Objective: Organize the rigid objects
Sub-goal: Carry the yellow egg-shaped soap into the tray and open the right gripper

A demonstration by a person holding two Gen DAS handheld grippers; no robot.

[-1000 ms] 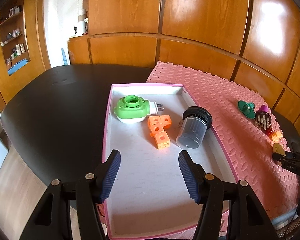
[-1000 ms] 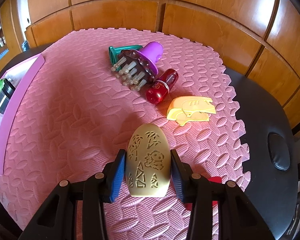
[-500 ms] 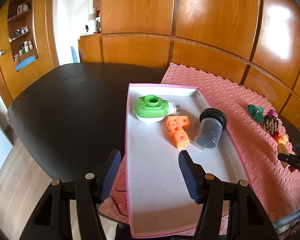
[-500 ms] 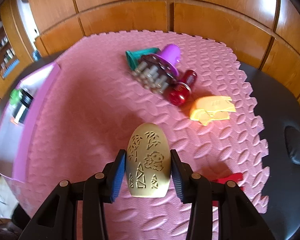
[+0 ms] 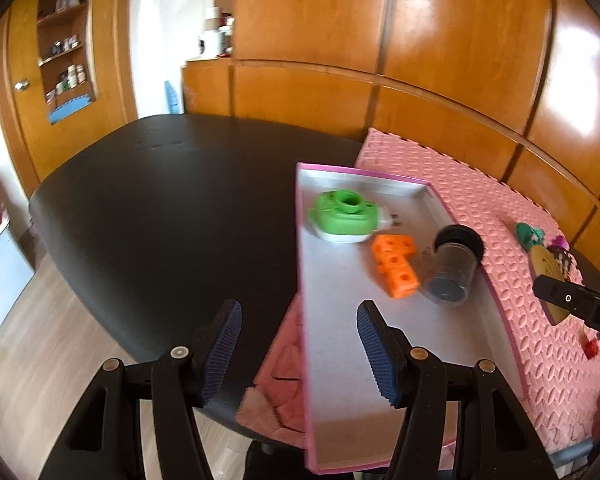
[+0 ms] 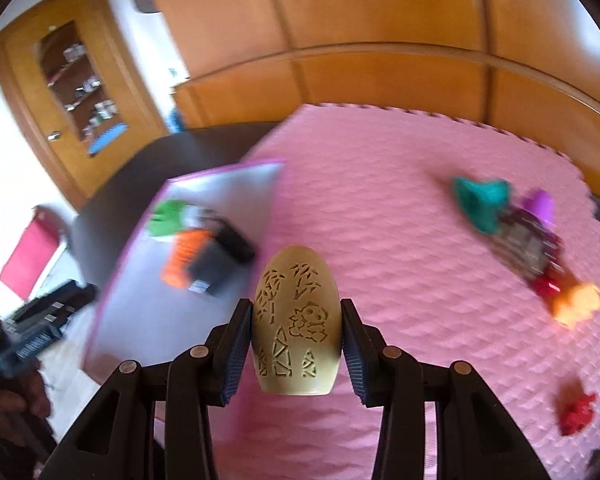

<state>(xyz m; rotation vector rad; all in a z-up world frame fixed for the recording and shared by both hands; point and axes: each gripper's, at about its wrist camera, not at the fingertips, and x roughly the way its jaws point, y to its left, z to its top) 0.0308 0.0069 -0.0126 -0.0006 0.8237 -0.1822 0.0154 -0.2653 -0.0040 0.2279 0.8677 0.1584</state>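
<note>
Step in hand: carrying an item to the pink-rimmed tray (image 6: 118, 276), which lies left of the pink foam mat (image 6: 400, 220); next move calls for clearing the rim & releasing on bare floor nr the near end; right gripper (image 6: 297, 340) clamps a tan carved egg-shaped piece (image 6: 296, 324); left gripper (image 5: 298, 340) half open, empty, over the tray's left rim. Only the left view shows tray contents sharply: green plug (image 5: 346, 216), orange cubes (image 5: 394, 264), dark jar (image 5: 456, 264); the right view alone shows the grip.

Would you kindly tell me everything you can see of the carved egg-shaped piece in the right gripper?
The carved egg-shaped piece is pale tan and matte, perhaps wood or printed plastic. Cut-through patterns cover its front: leaf-like slits, triangles and a small bear-like figure. Its narrow end points away from the camera and its base is flat. The right gripper has its jaws shut on its two sides, the blue ribbed pads pressing it, above the pink foam mat.
</note>
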